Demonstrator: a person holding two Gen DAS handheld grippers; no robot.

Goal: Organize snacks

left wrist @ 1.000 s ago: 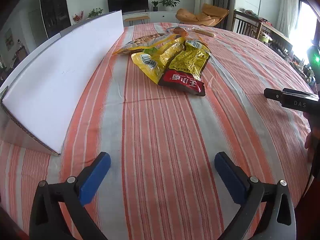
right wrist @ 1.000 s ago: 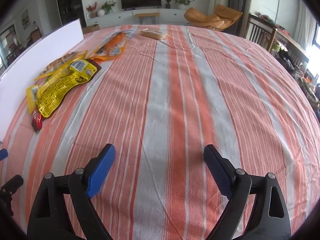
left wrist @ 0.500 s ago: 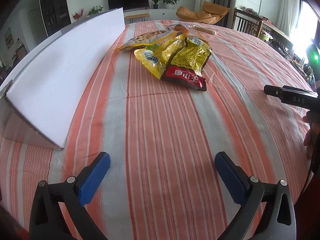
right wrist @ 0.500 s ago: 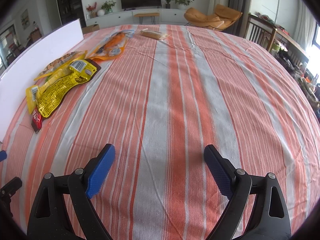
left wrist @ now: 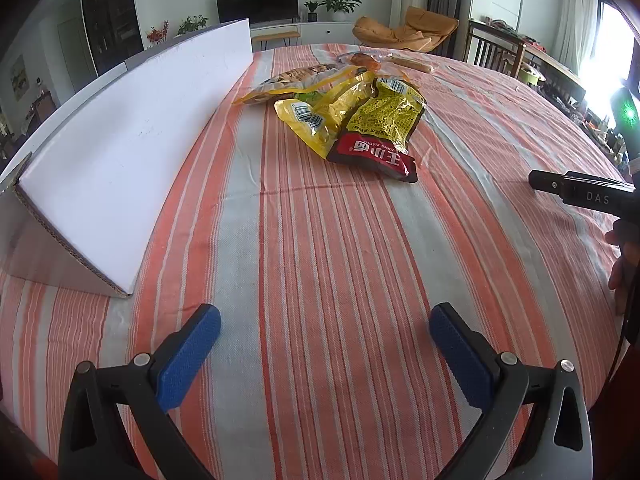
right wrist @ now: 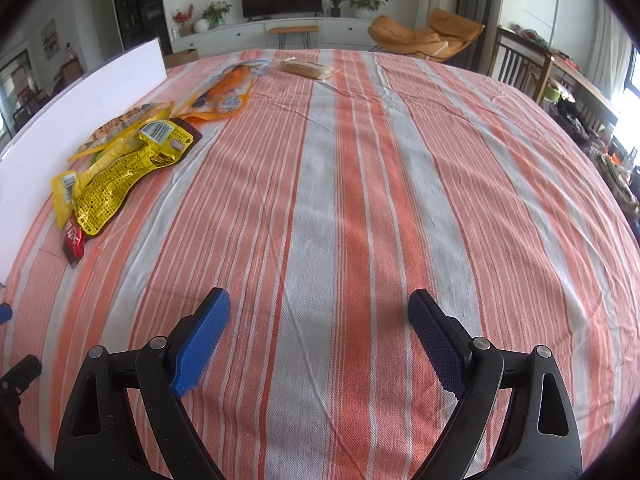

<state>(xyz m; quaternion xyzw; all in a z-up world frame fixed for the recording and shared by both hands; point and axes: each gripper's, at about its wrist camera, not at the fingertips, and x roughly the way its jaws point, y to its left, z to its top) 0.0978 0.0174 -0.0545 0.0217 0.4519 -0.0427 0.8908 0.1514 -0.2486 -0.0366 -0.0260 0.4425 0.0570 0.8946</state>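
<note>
In the left wrist view, your left gripper (left wrist: 325, 338) is spread wide, its blue pads (left wrist: 188, 356) far apart with only striped tablecloth (left wrist: 320, 248) between them; it holds nothing and touches no packet. Ahead of it, well apart from the fingertips, lies the pile of snacks: a yellow packet with a red band (left wrist: 380, 132) on top, overlapping a second yellow packet with a barcode (left wrist: 308, 118), with a nut bag (left wrist: 288, 84) behind them. Farther back sit an orange sausage packet (left wrist: 362, 60) and a cracker packet (left wrist: 408, 65). A white cardboard box flap (left wrist: 132, 140) leans along the left side, just beside the pile. At the right edge you see part of the other tool's black body (left wrist: 584, 194) and your hand (left wrist: 626, 264) below it.

In the right wrist view, your right gripper (right wrist: 319, 316) is likewise fully released, pads wide, empty, hovering over bare cloth. The snacks lie well away to the left: the yellow packet with a red band (right wrist: 108, 184), the nut bag (right wrist: 120, 126), the orange sausage packet (right wrist: 224, 88), and the cracker packet (right wrist: 306, 69) near the far edge. The box flap (right wrist: 80, 108) stands beyond them.
</note>
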